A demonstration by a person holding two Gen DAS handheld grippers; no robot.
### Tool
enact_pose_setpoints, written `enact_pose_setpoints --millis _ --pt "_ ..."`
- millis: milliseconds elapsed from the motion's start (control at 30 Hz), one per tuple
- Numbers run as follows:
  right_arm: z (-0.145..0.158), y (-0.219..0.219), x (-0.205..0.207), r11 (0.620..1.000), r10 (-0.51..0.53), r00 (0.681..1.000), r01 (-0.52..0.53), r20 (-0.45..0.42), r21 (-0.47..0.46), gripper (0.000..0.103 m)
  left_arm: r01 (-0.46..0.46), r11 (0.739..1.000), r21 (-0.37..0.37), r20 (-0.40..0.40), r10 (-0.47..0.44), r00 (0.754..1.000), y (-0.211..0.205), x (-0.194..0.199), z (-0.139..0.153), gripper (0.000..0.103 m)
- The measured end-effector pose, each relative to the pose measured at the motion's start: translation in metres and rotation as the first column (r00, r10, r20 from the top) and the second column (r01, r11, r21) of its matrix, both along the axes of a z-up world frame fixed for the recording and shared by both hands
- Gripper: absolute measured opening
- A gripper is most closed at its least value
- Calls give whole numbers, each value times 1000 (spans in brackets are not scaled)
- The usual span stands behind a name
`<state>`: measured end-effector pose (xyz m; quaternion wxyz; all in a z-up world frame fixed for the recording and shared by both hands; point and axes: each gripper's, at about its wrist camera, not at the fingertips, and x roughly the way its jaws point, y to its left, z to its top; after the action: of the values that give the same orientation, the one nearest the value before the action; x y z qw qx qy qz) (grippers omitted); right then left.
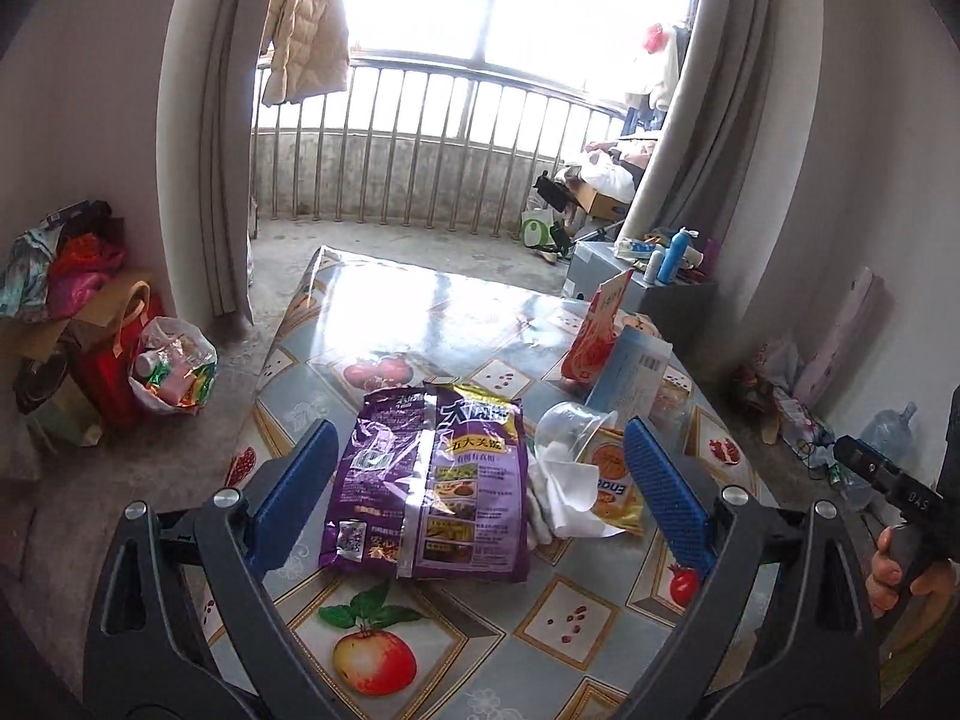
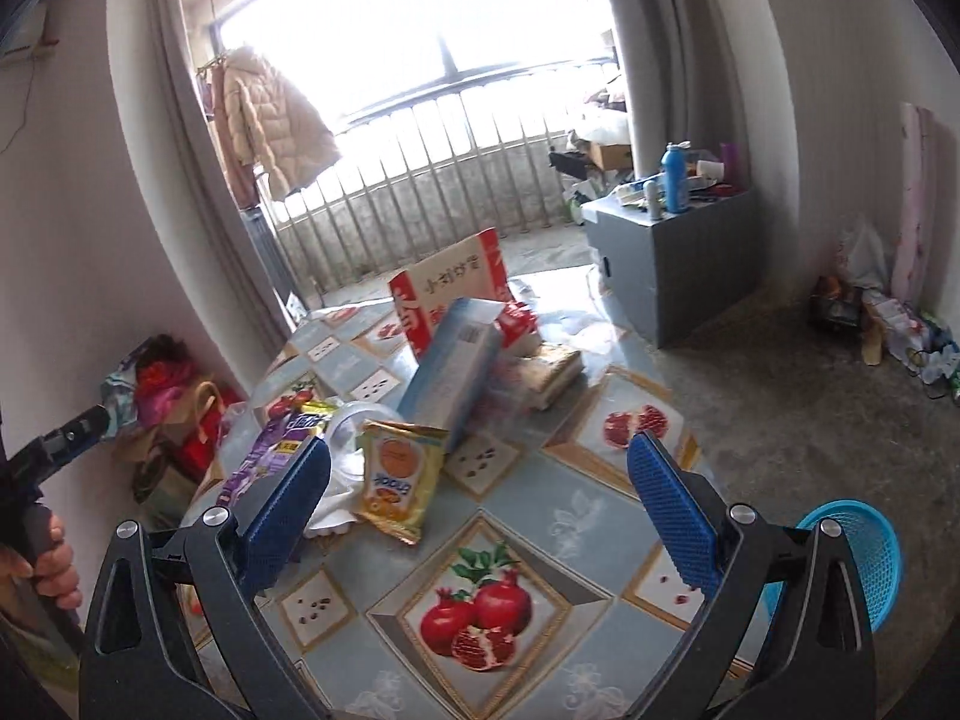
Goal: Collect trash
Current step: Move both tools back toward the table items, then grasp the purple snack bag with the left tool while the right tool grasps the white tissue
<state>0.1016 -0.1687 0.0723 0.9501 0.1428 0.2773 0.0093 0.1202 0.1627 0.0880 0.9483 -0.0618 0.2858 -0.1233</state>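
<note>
On the fruit-patterned table (image 1: 420, 312) a purple snack bag (image 1: 429, 480) lies flat. Right of it are a tipped clear plastic cup (image 1: 570, 429), crumpled white tissue (image 1: 570, 492) and a yellow sachet (image 1: 618, 480). My left gripper (image 1: 477, 429) hovers above the purple bag, jaws wide open and touching nothing. My right gripper (image 2: 480, 441) is open too, over bare tablecloth (image 2: 540, 510), with the yellow sachet (image 2: 399, 474) just left of centre. A blue-white carton (image 2: 456, 366) leans against a red-white box (image 2: 456, 282) behind it. A blue mesh basket (image 2: 864, 552) sits off the table's right edge.
A grey cabinet (image 2: 678, 258) with bottles stands beyond the table's far right corner. Bags and a full plastic sack (image 1: 174, 366) crowd the floor on the left. A water jug (image 1: 894, 426) and litter lie along the right wall. A hand (image 1: 888, 570) holds the other gripper's handle.
</note>
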Motion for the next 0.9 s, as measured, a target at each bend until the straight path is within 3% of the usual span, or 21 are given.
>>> enact_pose_setpoints --millis 133,200,433,633,900 --pt "-9 24 19 998 60 997 -60 -42 4 84 22 1000 -9 -26 -22 999 0 13 -22 90" --pt "-14 34 29 996 83 994 -81 -70 19 80 48 999 -13 -51 -48 998 -2 22 -33 78" --pt "-35 63 59 983 170 975 -159 -139 87 66 110 993 -43 -142 -115 983 -11 52 -65 59" --pt "-50 85 81 957 271 946 -245 -180 155 58 150 987 -64 -208 -160 965 -18 74 -88 55" --pt "-72 113 103 912 395 892 -351 -222 211 53 163 985 -49 -256 -171 952 -14 88 -108 36"
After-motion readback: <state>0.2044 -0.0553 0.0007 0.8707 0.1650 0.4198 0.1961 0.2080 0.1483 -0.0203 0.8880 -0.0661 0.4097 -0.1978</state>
